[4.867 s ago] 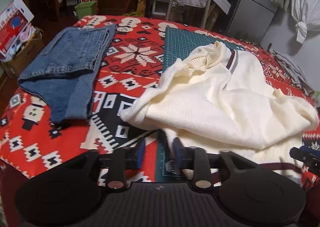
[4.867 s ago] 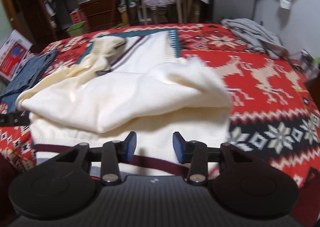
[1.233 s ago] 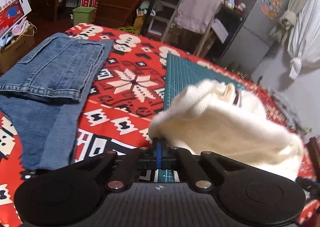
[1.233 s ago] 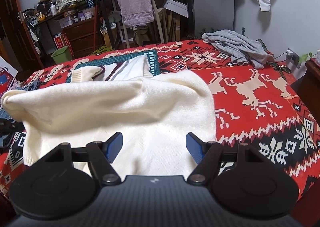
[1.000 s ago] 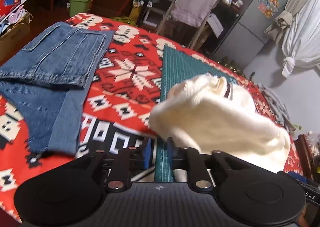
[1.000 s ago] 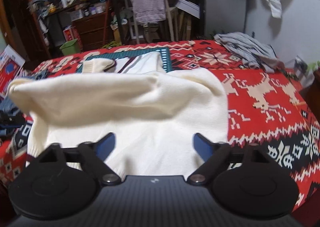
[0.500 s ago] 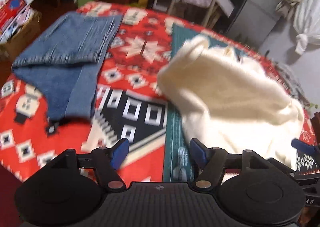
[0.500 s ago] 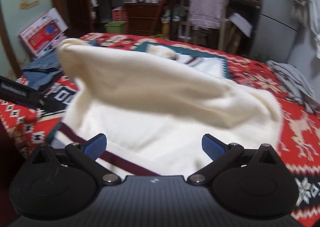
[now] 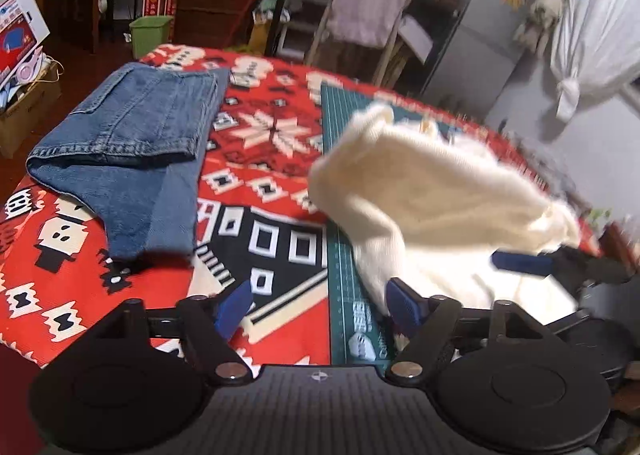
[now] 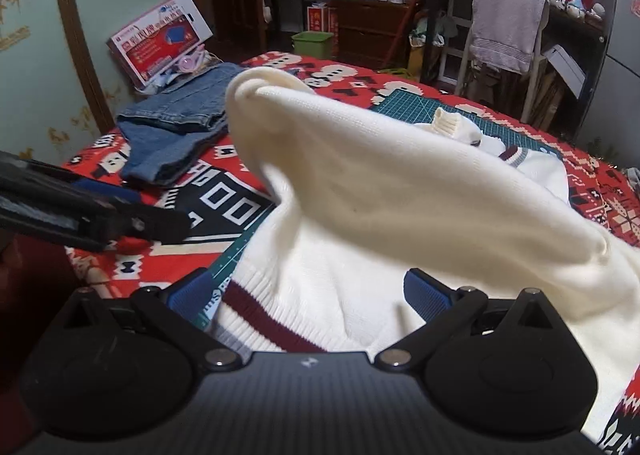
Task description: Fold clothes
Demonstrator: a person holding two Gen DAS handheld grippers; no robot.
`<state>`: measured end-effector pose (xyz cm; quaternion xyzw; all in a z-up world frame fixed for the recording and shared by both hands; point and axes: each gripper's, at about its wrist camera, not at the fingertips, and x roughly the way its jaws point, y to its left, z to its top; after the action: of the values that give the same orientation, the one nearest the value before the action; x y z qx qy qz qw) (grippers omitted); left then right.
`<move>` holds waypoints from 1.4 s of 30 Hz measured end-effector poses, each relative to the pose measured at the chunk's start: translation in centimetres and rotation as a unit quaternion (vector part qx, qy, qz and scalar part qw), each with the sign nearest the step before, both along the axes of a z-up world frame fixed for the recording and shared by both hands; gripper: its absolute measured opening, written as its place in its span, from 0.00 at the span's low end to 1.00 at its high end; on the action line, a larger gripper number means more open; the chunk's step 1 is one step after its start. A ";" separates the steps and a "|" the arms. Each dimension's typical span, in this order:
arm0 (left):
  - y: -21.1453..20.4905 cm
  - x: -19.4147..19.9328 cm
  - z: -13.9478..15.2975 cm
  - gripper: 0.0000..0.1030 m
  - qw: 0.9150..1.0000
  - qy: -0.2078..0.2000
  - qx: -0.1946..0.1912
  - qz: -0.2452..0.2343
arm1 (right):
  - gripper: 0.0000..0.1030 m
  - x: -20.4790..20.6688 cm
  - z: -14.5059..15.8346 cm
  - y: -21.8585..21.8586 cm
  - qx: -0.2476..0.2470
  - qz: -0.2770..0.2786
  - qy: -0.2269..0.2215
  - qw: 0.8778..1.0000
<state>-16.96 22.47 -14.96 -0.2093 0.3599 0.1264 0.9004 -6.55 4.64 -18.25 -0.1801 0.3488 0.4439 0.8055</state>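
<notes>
My left hand-held gripper (image 9: 320,305) has its blue pads spread apart, gripping nothing, above the red patterned cloth (image 9: 264,135) and the green cutting mat (image 9: 340,267) on the surface. My right hand-held gripper (image 10: 306,291) is likewise spread wide, empty, its pads over the ribbed, maroon-striped hem of the cream sweater (image 10: 400,195). The sweater lies bunched on the mat at 12 o'clock from the right gripper, one fold humped up. At 10 o'clock from the left gripper, folded blue jeans (image 9: 132,143) rest well apart from the sweater.
</notes>
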 end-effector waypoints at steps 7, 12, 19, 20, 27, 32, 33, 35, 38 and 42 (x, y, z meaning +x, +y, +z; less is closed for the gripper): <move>1.1 -0.5 0.6 0.78 0.999 -0.026 -0.037 0.010 | 0.80 1.0 0.3 0.7 0.028 -0.026 0.068 0.997; 1.6 -0.9 0.1 0.54 0.997 -0.037 -0.066 0.014 | 0.31 1.3 -0.7 1.1 0.024 -0.020 0.115 0.993; 1.9 -0.7 -1.1 0.31 0.993 -0.043 -0.114 0.001 | 0.13 3.6 -1.7 -1.0 0.041 -0.077 0.141 0.986; 1.8 -0.5 -1.4 0.31 0.991 -0.044 -0.123 -0.005 | 0.13 4.2 -2.0 -1.4 0.042 -0.086 0.152 0.984; 0.8 2.6 -4.1 0.31 0.985 -0.020 -0.167 -0.029 | 0.13 5.2 -3.3 -2.2 0.048 -0.091 0.157 0.982; 0.0 4.0 -5.3 0.31 0.982 -0.014 -0.185 -0.036 | 0.10 6.1 -3.8 -3.5 0.076 -0.116 0.192 0.972; 0.0 4.2 -5.5 0.31 0.980 -0.014 -0.193 -0.035 | 0.09 6.2 -3.9 -3.9 0.084 -0.122 0.203 0.968; 0.0 4.6 -6.0 0.31 0.976 -0.017 -0.213 -0.031 | 0.08 6.7 -4.2 -4.5 0.103 -0.136 0.228 0.959; 0.2 5.0 -6.8 0.31 0.968 -0.026 -0.250 -0.020 | 0.06 7.6 -4.9 -5.7 0.130 -0.158 0.269 0.941; 0.5 4.9 -7.4 0.31 0.955 -0.030 -0.294 -0.005 | 0.06 7.9 -5.2 -6.2 0.140 -0.165 0.282 0.934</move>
<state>-12.03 22.97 -22.33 -0.4664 0.3548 0.0040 0.8103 1.33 -1.52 -23.47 0.1277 0.5210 0.3815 0.7528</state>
